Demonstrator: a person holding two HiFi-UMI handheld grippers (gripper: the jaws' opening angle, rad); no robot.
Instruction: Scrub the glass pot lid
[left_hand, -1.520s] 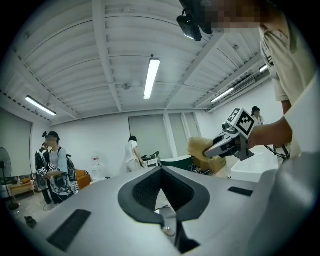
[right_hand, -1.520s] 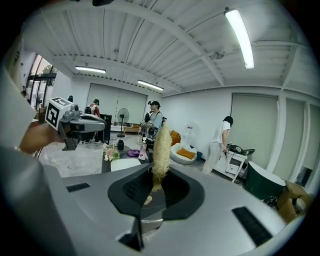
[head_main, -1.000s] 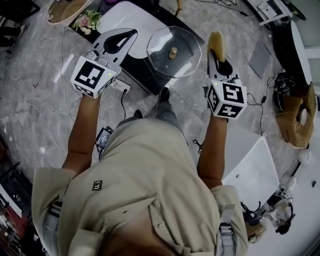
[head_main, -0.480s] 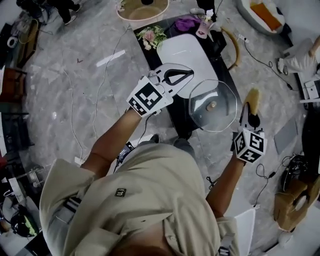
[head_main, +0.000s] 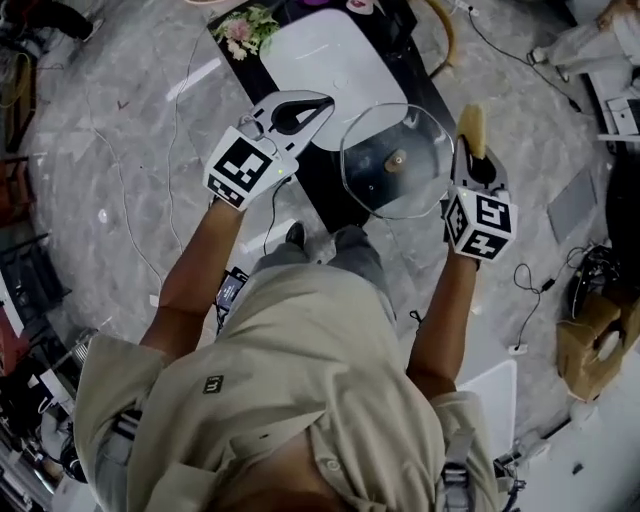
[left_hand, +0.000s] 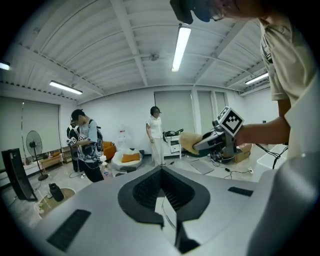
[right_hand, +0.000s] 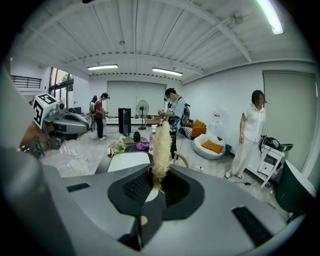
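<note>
The glass pot lid (head_main: 420, 185), clear with a small brass knob, hangs in the air above a black table. My left gripper (head_main: 322, 103) is shut on the lid's left rim; the thin glass edge (left_hand: 161, 207) shows between its jaws (left_hand: 162, 175). My right gripper (head_main: 470, 152) is shut on a yellow fibrous scrub sponge (head_main: 470, 128), which stands just off the lid's right rim. In the right gripper view the sponge (right_hand: 161, 147) sticks up from the jaws (right_hand: 157, 182), and the left gripper (right_hand: 62, 122) shows far left. The left gripper view shows the right gripper (left_hand: 217, 140) and the sponge (left_hand: 189, 142).
Under the lid stands a long black table (head_main: 330, 165) with a white oval tray (head_main: 335, 60) and flowers (head_main: 240, 30). Cables run over the marble floor (head_main: 120, 150). A white box (head_main: 500, 390) and a brown bag (head_main: 590, 340) lie at the right. Several people stand in the room.
The head view has swung, so everything sits differently in frame. Both grippers stay raised with the lid. The right gripper with the sponge has come closer to the lid's right rim.
</note>
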